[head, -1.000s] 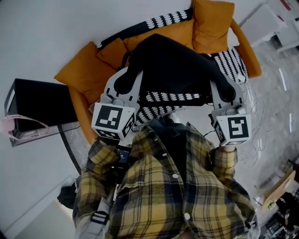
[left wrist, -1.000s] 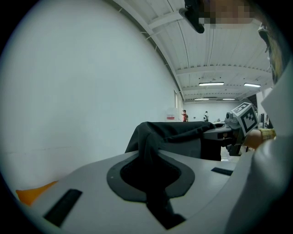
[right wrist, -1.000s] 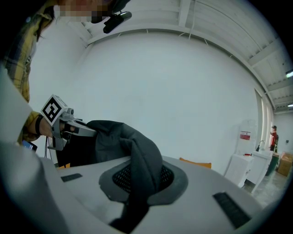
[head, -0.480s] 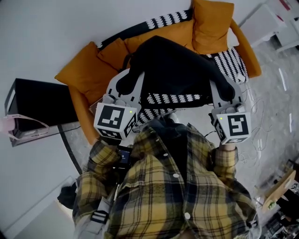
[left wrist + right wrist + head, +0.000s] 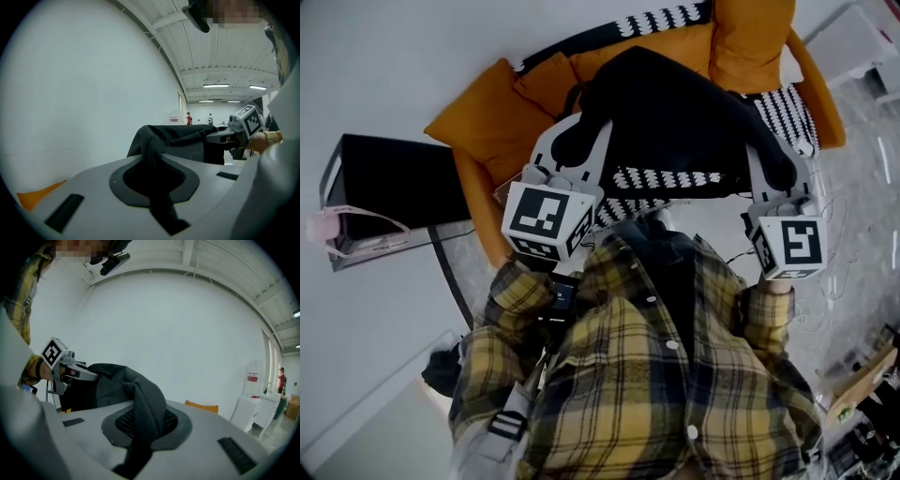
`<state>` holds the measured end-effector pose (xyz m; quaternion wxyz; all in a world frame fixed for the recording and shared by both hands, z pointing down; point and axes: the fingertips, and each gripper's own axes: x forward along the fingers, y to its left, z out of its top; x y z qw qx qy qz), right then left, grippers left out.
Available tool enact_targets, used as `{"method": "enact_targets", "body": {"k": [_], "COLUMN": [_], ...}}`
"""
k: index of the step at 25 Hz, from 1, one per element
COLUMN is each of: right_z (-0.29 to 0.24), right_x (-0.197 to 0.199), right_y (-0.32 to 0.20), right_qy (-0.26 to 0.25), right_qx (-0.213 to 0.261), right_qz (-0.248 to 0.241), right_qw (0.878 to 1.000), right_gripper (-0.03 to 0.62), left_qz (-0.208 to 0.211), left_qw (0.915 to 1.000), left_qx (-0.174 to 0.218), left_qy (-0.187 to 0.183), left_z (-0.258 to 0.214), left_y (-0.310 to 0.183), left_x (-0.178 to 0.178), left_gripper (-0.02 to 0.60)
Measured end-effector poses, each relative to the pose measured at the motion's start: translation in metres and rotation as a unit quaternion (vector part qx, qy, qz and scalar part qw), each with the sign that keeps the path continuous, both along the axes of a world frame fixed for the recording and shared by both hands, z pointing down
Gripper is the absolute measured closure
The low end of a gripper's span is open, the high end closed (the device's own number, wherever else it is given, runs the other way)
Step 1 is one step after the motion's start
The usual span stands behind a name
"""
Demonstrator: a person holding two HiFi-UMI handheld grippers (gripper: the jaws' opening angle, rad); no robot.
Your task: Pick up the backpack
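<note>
Evidently little changes over the last second: both grippers keep their places and their grip, and only our head view slides a little, so the sofa point(image 5: 487, 141) and everything on it sit slightly further right in frame. The left gripper point(image 5: 578, 150) is pinched almost shut on a dark fold of the backpack point(image 5: 675, 112) (strap or padded edge, we cannot tell which). The right gripper point(image 5: 780, 173) is clamped the same way on a mesh-lined strap point(image 5: 145, 413) at the bag's other side. The backpack hangs stretched between the two, over the front edge of the sofa's seat, with the orange cushions point(image 5: 750, 37) behind it along the back edge. We judge that it is already clear of the seat and the pick-up is as good as done. What remains is a steady hold, since a slipping fold would drop one side.
</note>
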<state>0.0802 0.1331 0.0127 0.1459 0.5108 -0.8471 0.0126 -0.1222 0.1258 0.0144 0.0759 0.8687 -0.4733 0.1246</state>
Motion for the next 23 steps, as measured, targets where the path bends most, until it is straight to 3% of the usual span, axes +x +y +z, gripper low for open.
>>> {"method": "enact_targets", "body": {"k": [23], "right_z": [-0.0019], "right_x": [-0.0004], "right_y": [0.0058], "right_qy": [0.0], "right_qx": [0.002], "right_qz": [-0.005], "right_qw": [1.0], "right_gripper": [0.548], "left_qz": [0.004], "left_qw": [1.0], "left_qx": [-0.003], "left_qy": [-0.003], "left_z": [0.001], "left_y": [0.0054], "left_x": [0.002], "left_gripper": [0.538]}}
